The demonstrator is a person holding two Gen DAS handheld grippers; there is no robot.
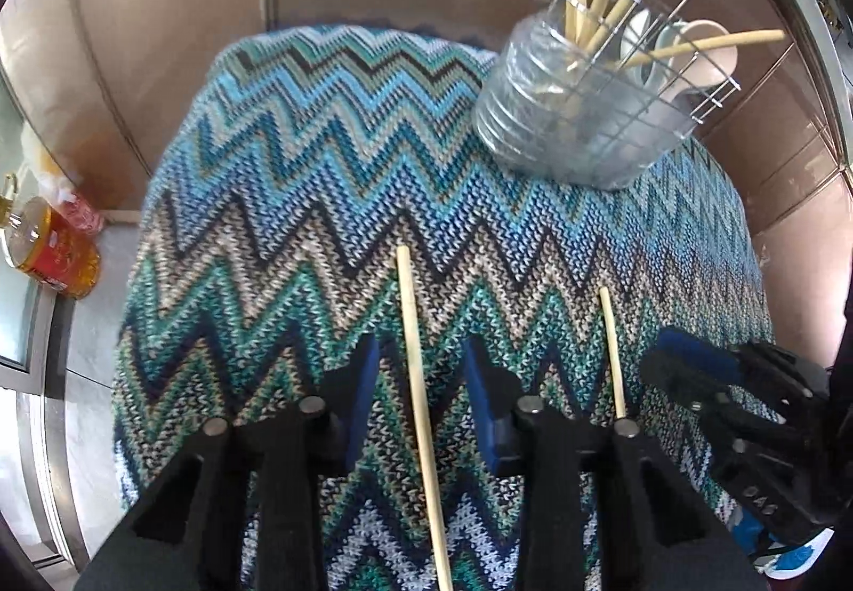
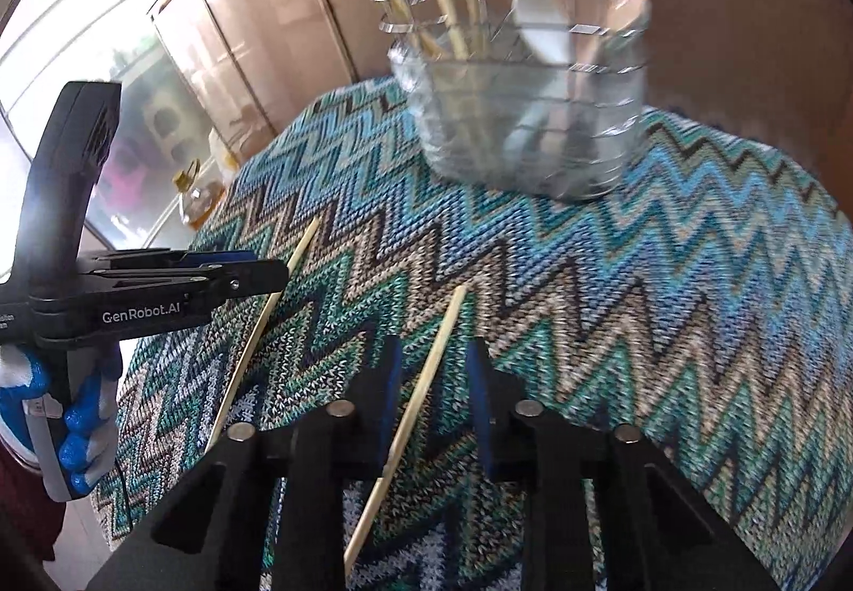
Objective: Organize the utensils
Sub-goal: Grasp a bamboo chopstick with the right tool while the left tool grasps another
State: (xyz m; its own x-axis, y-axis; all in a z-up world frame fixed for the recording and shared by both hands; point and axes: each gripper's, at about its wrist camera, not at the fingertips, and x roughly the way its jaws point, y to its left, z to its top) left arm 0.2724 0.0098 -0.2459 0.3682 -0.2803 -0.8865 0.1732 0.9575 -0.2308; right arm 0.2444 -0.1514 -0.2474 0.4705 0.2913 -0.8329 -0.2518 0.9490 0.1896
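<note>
1. Two loose chopsticks lay on the zigzag cloth (image 1: 298,175), side by side and roughly parallel, well apart from each other.
2. The left gripper (image 1: 421,393) stood open wide, straddling the left chopstick (image 1: 418,377); no pad contact was visible. In its view the stick's long axis ran 6 to 12 o'clock, along the fingers.
3. The right gripper (image 2: 434,393) was also open, with the right chopstick (image 2: 410,420) between its jaws, apparently not clamped. The stick's axis ran 7 to 1 o'clock in that view, slightly skewed to the fingers.
4. The utensil holder (image 1: 576,121), a wire rack over a clear tub already holding chopsticks and spoons, sat at 1 o'clock from the left gripper and 12 to 1 o'clock from the right, well apart from both.
5. Judgement: each gripper was nearer its own stick; closing across each stick's width looked like the next step, and the right one probably needed a small twist first.
</note>
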